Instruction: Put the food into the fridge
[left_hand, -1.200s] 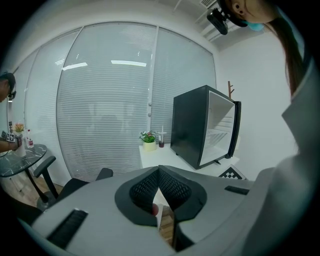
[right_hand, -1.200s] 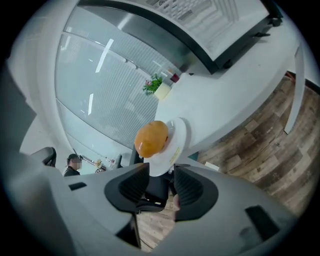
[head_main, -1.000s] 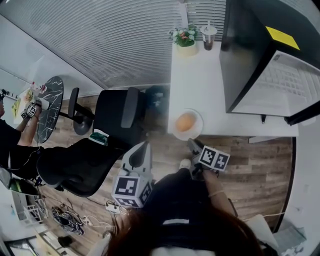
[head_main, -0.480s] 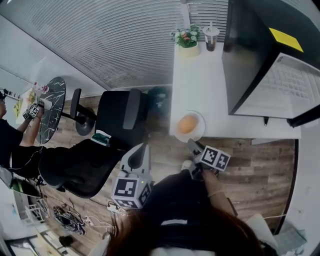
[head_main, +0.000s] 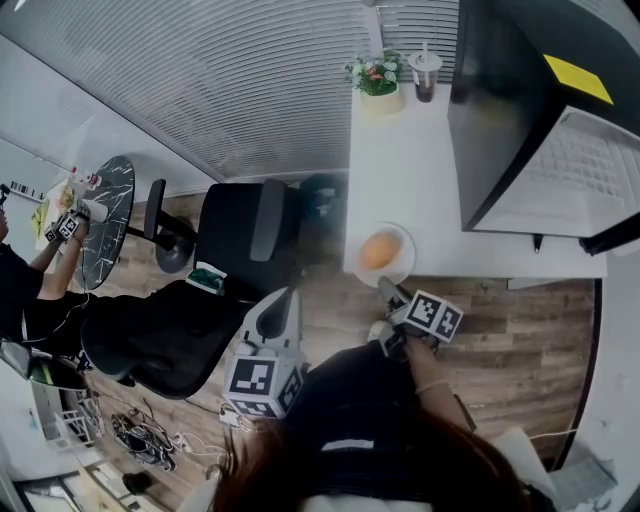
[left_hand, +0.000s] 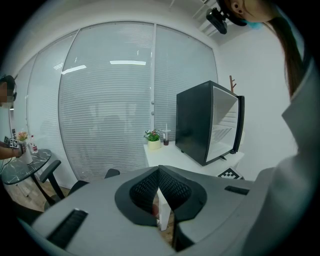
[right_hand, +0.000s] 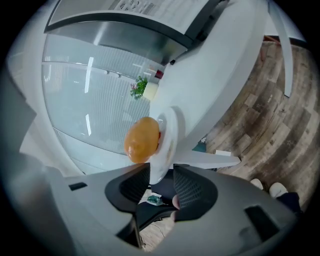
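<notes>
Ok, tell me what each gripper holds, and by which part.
Nothing is held yet. The right gripper, its jaws just closing slightly, stands open around the near rim of the plate; the left gripper is shut, empty.

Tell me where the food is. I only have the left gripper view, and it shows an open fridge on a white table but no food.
Observer: In the head view, a rounded orange piece of food lies on a white plate at the near edge of the table.
Operator: Does the right gripper have hold of it?
Observer: No. The right gripper has its jaws apart with the plate's rim between their tips. They have just been closing slightly, but the pads do not press on it yet.
</notes>
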